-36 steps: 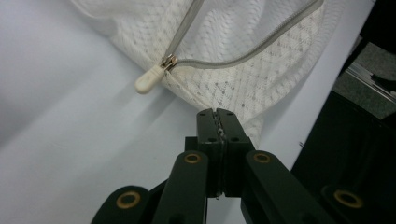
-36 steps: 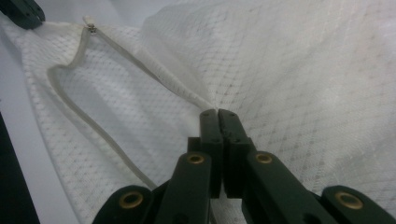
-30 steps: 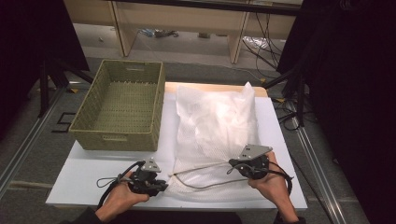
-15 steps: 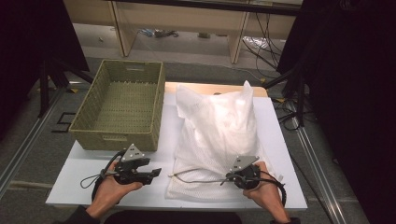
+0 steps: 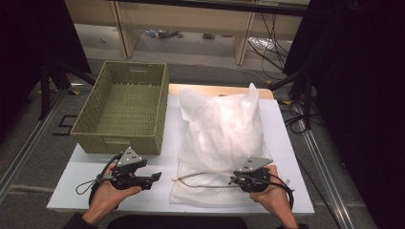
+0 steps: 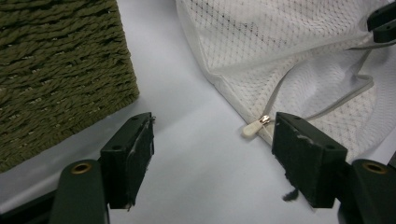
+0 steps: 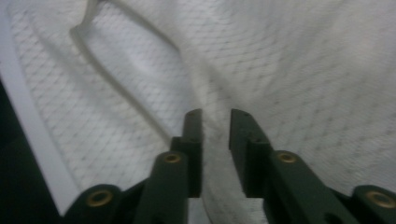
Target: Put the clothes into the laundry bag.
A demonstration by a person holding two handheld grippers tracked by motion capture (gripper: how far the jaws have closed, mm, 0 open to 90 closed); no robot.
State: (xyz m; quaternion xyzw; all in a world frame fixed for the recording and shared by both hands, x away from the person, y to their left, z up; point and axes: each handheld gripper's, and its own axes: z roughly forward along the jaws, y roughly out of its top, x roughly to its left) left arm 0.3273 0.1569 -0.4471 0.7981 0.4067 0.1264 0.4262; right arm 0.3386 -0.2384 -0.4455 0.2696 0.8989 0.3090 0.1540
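Mesh laundry bag (image 5: 222, 143) lies flat on the white worktop (image 5: 76, 183), its long axis running away from the person, with the olive woven basket (image 5: 125, 112) just beside it on the left. Its zipper runs across the near end, and the pale zipper pull (image 6: 254, 127) sits at the near left corner, pointing toward the left tongs (image 5: 154, 177). Those tongs rest off the bag's left edge, closer to the pull than the right ones. In the left gripper view the pull lies on the bag's edge just inside the right-hand jaw, touching neither. The jaws have just been opening and stand wide, with nothing gripped.

At the bag's near right, the right tongs (image 5: 234, 180) point left along the zipper line. Their jaws have just been opening to a narrow gap, with a fold of mesh between them; it looks released rather than pinched.

Material is soft white net with a diamond weave, limp and wrinkled, with puffy white contents inside. By contrast, the basket is stiff, coarse, rectangular and empty.
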